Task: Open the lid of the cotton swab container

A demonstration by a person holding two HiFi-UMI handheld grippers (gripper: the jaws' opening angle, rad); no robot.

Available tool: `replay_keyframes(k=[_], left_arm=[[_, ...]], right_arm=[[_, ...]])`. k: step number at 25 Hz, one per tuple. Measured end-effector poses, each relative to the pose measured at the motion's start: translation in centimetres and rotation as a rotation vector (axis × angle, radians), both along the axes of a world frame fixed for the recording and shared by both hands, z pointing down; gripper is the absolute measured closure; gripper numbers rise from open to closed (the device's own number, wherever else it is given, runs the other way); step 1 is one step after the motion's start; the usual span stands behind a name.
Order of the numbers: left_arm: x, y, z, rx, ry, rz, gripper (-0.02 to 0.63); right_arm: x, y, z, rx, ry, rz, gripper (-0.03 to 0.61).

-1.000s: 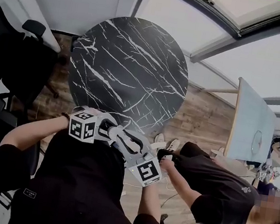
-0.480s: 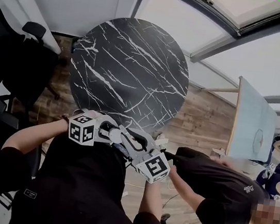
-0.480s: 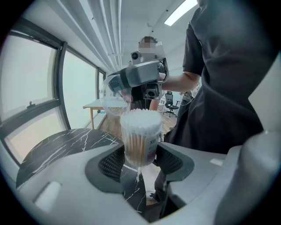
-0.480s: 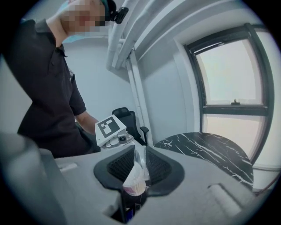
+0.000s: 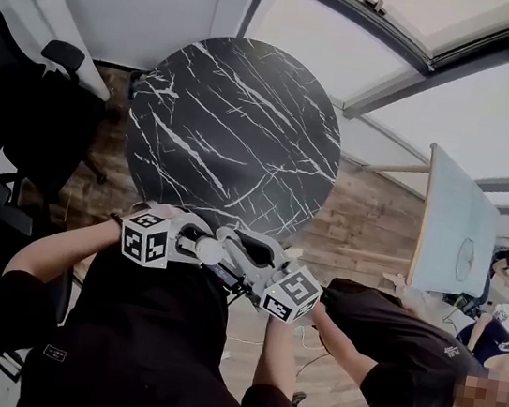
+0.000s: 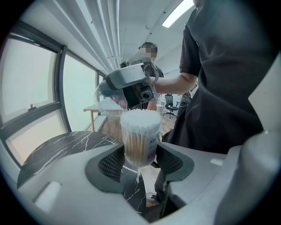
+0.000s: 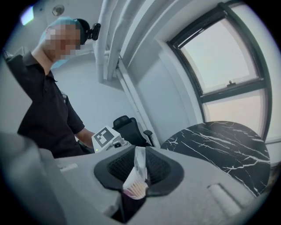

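Holding the cotton swab container (image 6: 139, 136) upright in my left gripper (image 6: 139, 159). Both ribbed pads (image 6: 112, 163) press on its lower half, one from each side, so that grip is firm. The white swab tips stand bare at the top, nothing covering them. The container isn't resting on anything. It hangs in the air in front of my black shirt, just off the near edge of the round black marbled table (image 5: 237, 129).

Over to my right gripper (image 7: 136, 172): its jaws have just been closing, and they have the clear lid (image 7: 139, 161) between them. They pinch it thin and edge-on, with the pads on both faces. From the left gripper view the same lid (image 6: 105, 104) shows as a clear cap. It's tilted, up and to the left of the container's open top and just beside it. Whether one edge touches the rim, I can't tell.

In the head view the two grippers meet nose to nose. The left gripper's marker cube (image 5: 147, 237) is on one side and the right's (image 5: 290, 293) on the other. The container itself is too small to pick out there.

Another person in a black shirt (image 5: 384, 350) stands near on my right. A black office chair (image 7: 127, 127) sits beyond the table.
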State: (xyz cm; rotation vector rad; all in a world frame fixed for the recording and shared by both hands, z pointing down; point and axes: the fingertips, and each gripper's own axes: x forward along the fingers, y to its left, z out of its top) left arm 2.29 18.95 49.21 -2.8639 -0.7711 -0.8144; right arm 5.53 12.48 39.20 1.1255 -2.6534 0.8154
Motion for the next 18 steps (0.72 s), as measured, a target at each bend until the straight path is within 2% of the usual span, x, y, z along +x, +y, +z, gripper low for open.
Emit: replay_keyframes(k=[9,18], left_arm=[[-0.2,0.4,-0.6,0.017,0.034,-0.003,0.38],[-0.1,0.6,-0.8,-0.024,0.038,-0.015,0.379]], right_arm=[[1.9,-1.1,1.2,-0.109,-0.2,0.086,0.508],[2.7,-1.5,2.8,-0.156,-0.271,0.117,0.518]])
